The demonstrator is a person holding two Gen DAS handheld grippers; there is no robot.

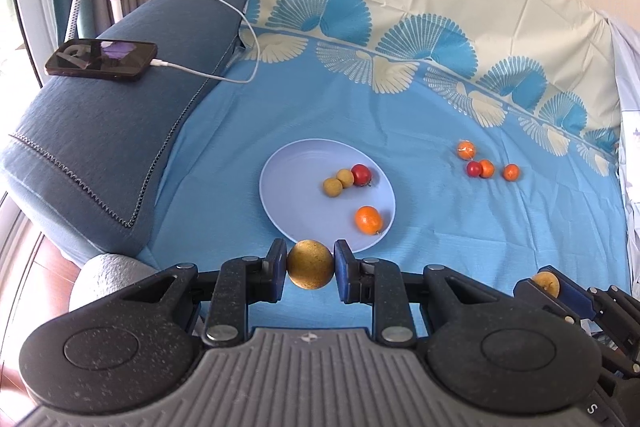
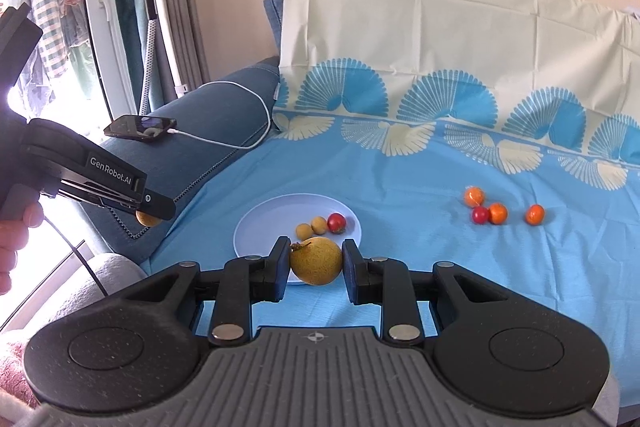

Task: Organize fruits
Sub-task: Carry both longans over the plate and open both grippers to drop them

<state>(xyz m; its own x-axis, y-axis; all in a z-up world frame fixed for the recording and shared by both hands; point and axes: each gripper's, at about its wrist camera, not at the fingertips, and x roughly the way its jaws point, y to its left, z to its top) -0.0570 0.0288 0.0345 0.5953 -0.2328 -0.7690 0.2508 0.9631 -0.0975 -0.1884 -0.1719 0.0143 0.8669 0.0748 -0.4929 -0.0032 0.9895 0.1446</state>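
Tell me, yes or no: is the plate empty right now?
No. The plate holds two tan fruits, a red fruit and an orange fruit.

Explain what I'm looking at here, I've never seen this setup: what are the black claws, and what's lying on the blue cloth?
Each picture comes from a camera on a handheld gripper, looking along its two fingers. The left gripper is shut on a yellow-brown fruit; the right gripper is shut on another one. Ahead on the blue cloth sits a pale plate with two small tan fruits, a red one and an orange one. Four more small fruits lie loose to the right. A phone charges on the sofa arm.
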